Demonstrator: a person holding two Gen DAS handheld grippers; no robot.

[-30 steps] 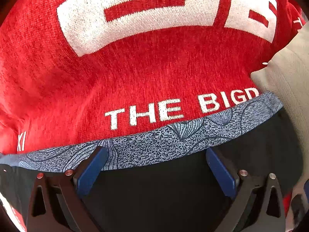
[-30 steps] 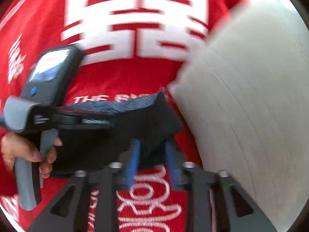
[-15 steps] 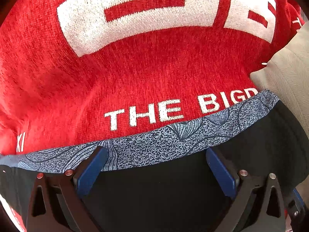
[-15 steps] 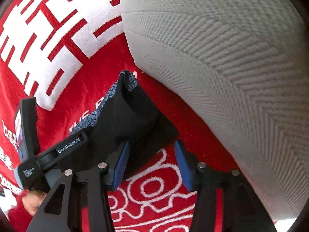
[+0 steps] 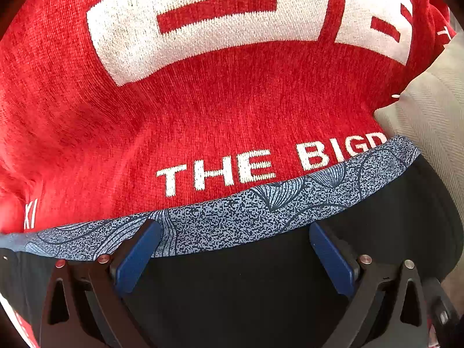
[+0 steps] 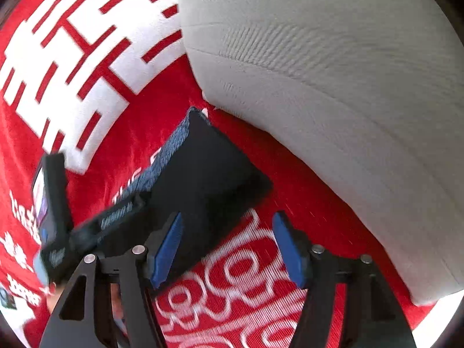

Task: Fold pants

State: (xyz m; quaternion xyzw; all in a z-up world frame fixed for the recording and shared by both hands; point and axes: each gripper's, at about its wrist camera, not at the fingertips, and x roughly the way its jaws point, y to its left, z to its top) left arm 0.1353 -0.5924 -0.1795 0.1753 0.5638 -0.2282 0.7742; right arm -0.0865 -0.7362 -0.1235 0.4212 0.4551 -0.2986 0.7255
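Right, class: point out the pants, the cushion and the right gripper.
pants [image 5: 261, 284], left wrist view, dark fabric below the patterned band
cushion [image 6: 333, 87], right wrist view, its grey side
right gripper [image 6: 227, 246], right wrist view, between the fingertips

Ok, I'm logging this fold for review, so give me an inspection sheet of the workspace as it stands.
Surface: red blanket with white print, spread under everything.
Job's things: black pants with blue patterned waistband, folded into a compact block, lying on the blanket.
Clutter: nothing seen.
Grippers: left gripper jaws open over the pants; right gripper jaws open, holding nothing, at the pants' edge.
Cables: nothing seen.
Surroundings: grey cushion right beside the pants.
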